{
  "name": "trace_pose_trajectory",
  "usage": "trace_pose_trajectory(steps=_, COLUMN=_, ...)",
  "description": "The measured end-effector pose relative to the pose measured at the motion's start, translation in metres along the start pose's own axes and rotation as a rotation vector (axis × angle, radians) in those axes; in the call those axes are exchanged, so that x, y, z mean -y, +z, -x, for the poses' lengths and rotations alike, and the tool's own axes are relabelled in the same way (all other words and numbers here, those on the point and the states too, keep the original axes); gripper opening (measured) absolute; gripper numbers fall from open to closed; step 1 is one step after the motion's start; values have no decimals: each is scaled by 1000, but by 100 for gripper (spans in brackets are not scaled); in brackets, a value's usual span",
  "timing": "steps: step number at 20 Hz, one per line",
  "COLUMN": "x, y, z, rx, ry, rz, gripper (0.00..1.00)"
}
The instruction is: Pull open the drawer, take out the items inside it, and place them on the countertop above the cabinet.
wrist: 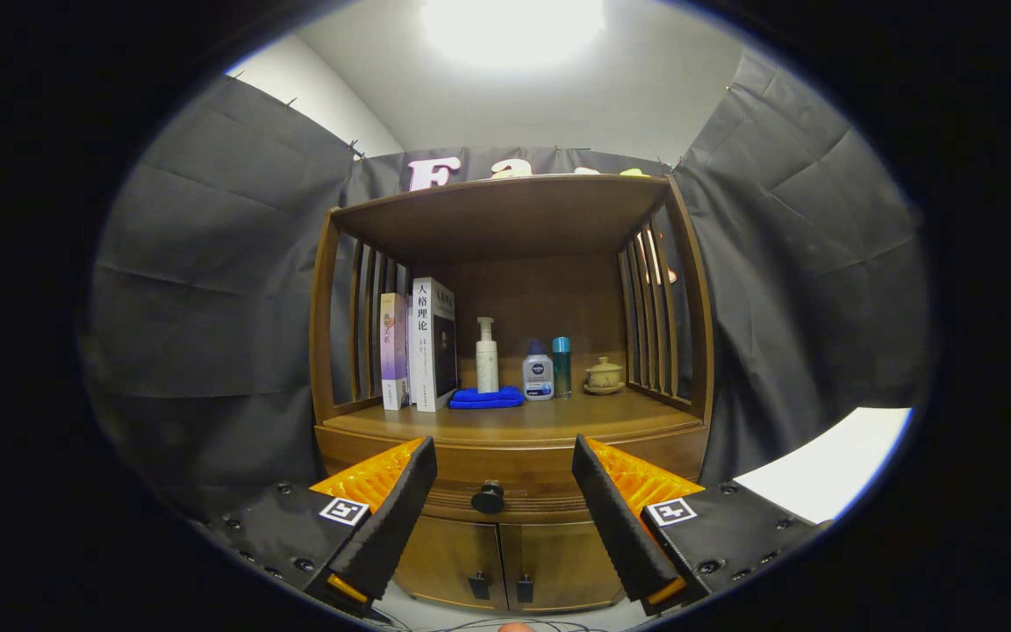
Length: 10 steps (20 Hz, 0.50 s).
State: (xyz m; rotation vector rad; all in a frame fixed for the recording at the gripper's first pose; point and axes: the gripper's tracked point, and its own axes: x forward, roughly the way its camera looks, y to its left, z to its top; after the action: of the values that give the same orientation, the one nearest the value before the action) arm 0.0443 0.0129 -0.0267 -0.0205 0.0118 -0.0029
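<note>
One wooden cabinet (pixel 510 439) stands against the black cloth wall, seen straight on from the claw (pixel 504 456), whose two fingers are spread wide apart and hold nothing. Drawer (pixel 514 496): shut, set under the countertop (pixel 514 421), its dark round knob (pixel 488 498) showing in the gap between the fingers, closer to the left finger, beyond the tips and not touched. Two small doors (pixel 505 562) sit below the drawer. On the countertop, from its left edge: two upright books (pixel 422 347), a folded blue cloth (pixel 486 398) with a white pump bottle (pixel 487 355) just behind it, a squat white bottle (pixel 538 372), a slim teal bottle (pixel 562 367), and a small lidded cup (pixel 604 376) near the right edge.
</note>
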Motion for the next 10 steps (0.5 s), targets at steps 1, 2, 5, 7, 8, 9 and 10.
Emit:
trace_pose_trajectory(steps=1, x=-2, y=-3, z=-7, rx=-4, ry=1, rz=2, gripper=99)
trace_pose_trajectory(steps=2, x=-3, y=-8, z=-14, rx=-6, ry=0, rz=6, gripper=99)
trace_pose_trajectory(steps=5, x=-7, y=-28, z=-37, rx=-43, ry=0, rz=16, gripper=99)
trace_pose_trajectory(steps=7, x=-9, y=-42, z=-52, rx=-67, ry=0, rz=18, gripper=99)
trace_pose_trajectory(steps=8, x=-9, y=-50, z=-60, rx=-77, ry=-1, rz=20, gripper=99)
trace_pose_trajectory(steps=9, x=-10, y=-56, z=-69, rx=-83, ry=-3, rz=21, gripper=99)
trace_pose_trajectory(steps=10, x=-10, y=-62, z=-74, rx=-87, ry=-4, rz=22, gripper=99)
